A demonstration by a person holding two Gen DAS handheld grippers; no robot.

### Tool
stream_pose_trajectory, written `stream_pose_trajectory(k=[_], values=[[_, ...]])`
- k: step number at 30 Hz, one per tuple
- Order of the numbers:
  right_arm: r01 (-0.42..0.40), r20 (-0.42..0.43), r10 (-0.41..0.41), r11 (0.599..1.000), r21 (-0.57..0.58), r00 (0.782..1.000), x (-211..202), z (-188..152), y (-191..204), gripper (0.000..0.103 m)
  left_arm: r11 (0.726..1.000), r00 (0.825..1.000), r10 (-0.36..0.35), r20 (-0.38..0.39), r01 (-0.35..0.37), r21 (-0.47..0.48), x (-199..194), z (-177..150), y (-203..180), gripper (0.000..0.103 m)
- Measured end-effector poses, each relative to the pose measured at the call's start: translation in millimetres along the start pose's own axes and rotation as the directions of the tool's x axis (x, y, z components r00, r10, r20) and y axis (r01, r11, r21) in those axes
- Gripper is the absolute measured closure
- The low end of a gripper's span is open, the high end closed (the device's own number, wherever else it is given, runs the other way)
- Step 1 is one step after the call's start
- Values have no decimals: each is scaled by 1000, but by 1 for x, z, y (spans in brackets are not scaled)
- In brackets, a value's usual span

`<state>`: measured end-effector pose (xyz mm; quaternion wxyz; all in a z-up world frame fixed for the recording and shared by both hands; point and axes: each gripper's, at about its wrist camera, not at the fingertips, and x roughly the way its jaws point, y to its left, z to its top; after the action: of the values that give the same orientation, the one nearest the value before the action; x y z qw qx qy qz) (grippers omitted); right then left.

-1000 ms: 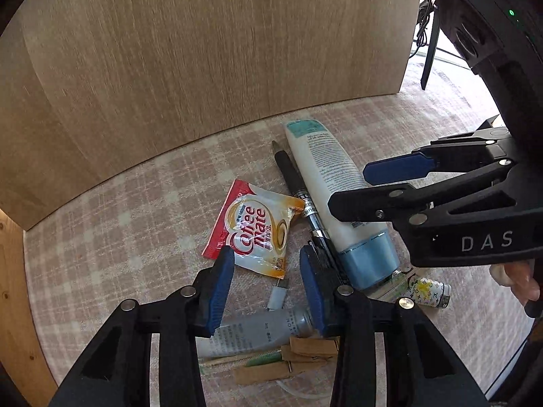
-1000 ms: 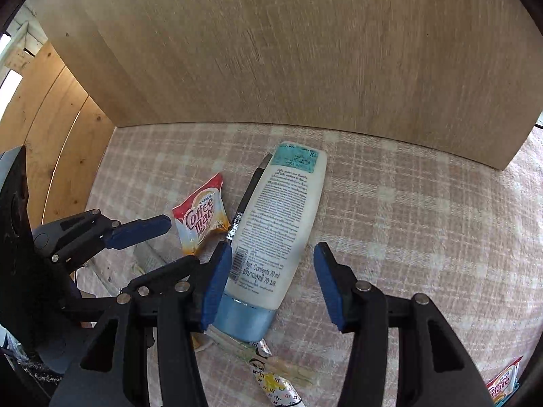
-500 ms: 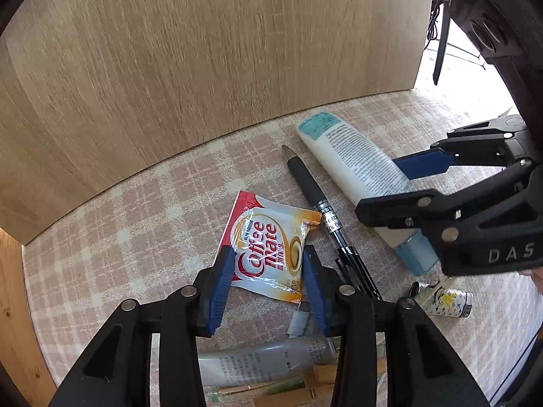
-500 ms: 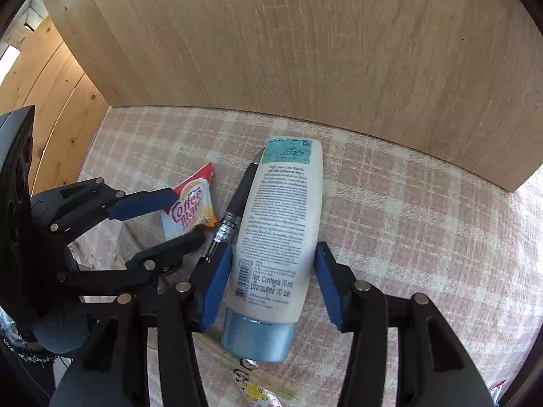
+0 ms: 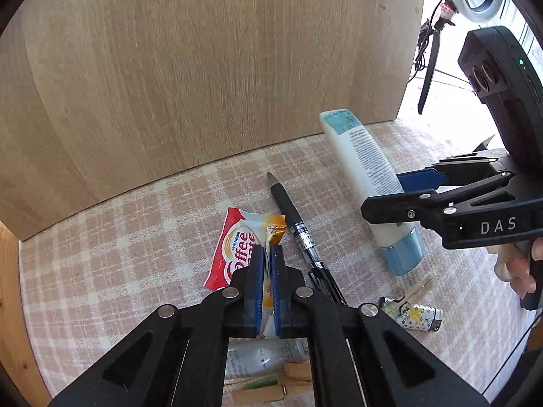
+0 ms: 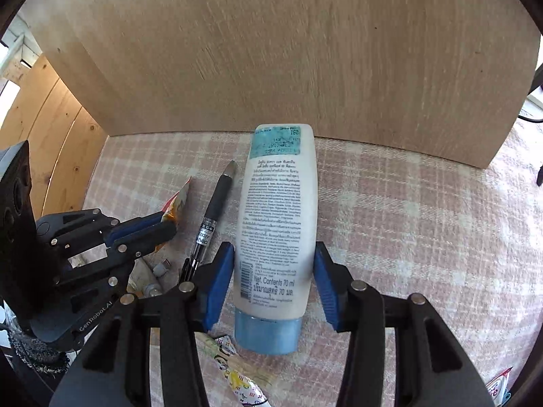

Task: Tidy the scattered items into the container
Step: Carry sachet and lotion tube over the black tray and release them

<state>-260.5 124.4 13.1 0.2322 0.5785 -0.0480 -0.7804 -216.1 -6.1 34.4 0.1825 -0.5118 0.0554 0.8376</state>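
Observation:
My left gripper point(image 5: 267, 264) is shut on the red and white Coffee Mate sachet point(image 5: 237, 244), pinching its right edge on the checked cloth; the gripper also shows in the right wrist view point(image 6: 163, 225). My right gripper point(image 6: 274, 271) is open, its blue pads on either side of the white lotion tube with a blue cap point(image 6: 276, 224), close to its sides. The tube lies flat, cap toward me, and also shows in the left wrist view point(image 5: 368, 176). No container is in view.
A black pen point(image 5: 298, 230) lies between sachet and tube. A small patterned lighter point(image 5: 412, 315), a grey tube point(image 5: 261, 359) and wooden clothes pegs point(image 5: 271, 390) lie nearer. A wooden board point(image 5: 220, 68) stands behind the pink checked cloth point(image 6: 407, 220).
My left gripper moved onto the sachet and shut on its edge. My right gripper moved forward so its pads flank the lotion tube's lower body.

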Motion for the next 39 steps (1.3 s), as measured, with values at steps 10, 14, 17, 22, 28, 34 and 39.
stream_pose_trajectory(k=[10, 14, 17, 22, 28, 34, 39], values=[[-90, 188, 86, 996, 15, 978, -111, -38, -20, 58, 996, 986, -74, 152, 64, 66, -76, 9, -53, 100], [-89, 261, 80, 996, 25, 962, -171, -65, -39, 58, 981, 968, -154, 200, 125, 150, -107, 8, -96, 100], [-65, 305, 41, 995, 70, 951, -209, -98, -62, 58, 957, 949, -242, 203, 198, 212, -118, 8, -138, 100], [18, 338, -91, 977, 213, 937, -263, -165, -126, 58, 891, 910, -381, 164, 315, 327, -121, 8, -217, 100], [146, 313, -290, 900, 411, 904, -324, -252, -207, 58, 788, 853, -518, 68, 444, 426, -124, -4, -308, 100], [230, 265, -435, 795, 561, 860, -369, -319, -268, 58, 695, 807, -591, -17, 519, 498, -123, -13, -386, 100], [236, 231, -465, 744, 626, 854, -376, -349, -291, 58, 655, 803, -593, -64, 527, 542, -113, -15, -432, 100]])
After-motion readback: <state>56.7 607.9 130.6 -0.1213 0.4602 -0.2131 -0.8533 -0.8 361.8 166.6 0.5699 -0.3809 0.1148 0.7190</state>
